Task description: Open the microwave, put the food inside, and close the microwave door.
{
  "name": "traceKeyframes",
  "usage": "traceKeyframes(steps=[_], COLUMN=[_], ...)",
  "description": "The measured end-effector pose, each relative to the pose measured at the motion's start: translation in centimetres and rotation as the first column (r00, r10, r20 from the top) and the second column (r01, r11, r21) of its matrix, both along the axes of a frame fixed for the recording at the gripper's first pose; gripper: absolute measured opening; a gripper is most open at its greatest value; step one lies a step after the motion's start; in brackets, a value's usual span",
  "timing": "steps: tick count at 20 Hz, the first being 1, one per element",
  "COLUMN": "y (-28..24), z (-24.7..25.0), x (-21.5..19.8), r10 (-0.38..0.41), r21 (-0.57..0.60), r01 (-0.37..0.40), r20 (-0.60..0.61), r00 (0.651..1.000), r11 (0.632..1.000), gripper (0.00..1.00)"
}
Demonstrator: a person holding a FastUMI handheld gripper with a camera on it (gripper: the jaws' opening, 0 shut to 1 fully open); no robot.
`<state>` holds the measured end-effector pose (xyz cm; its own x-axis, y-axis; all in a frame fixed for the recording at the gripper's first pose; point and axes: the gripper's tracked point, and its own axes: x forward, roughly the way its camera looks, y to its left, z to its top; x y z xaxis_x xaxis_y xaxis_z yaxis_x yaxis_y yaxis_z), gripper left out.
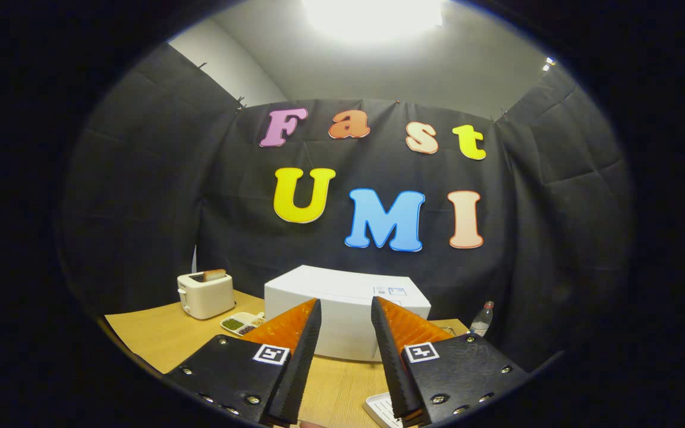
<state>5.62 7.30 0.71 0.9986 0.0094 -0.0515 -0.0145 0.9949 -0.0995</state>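
A wooden table [158,336] ran across the near part of the booth, its pale top stretching from the left side to the right beneath the dark cloth wall. On it, well beyond the fingers and about centred between them, stood the white microwave [345,297], seen from slightly above so that its flat top and front face both showed; its door looked closed, though the lower front was partly hidden behind the fingers. The gripper [346,309] hung above the near edge of the table with its two fingers spread apart and nothing between them, the gap framing the microwave's front.

To the left of the microwave, farther back on the table, sat a cream toaster [204,295] with a slice of toast [214,274] sticking out of its top slot. Just beside the toaster, between it and the microwave, lay a small divided dish [240,323] holding green and dark bits of food. On the far right, near the table's edge, stood a clear plastic bottle [482,319]. Close in, just under the right finger, a corner of a white ridged object [382,409] showed; what it was could not be told.
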Motion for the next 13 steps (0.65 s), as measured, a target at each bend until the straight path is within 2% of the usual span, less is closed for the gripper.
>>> traceKeyframes(steps=[4,8,13], y=[-1.4,-0.4,-2.9], z=[3.4,1.7,-3.1], x=[-1.4,-2.7,-3.4], r10=[-0.056,-0.013,-0.069], r21=[-0.053,-0.067,-0.079], r01=[0.060,0.014,0.064], r20=[0.074,0.019,-0.054], r00=[0.996,1.000,0.996], r11=[0.997,0.998,0.995], gripper=[0.56,0.56,0.57])
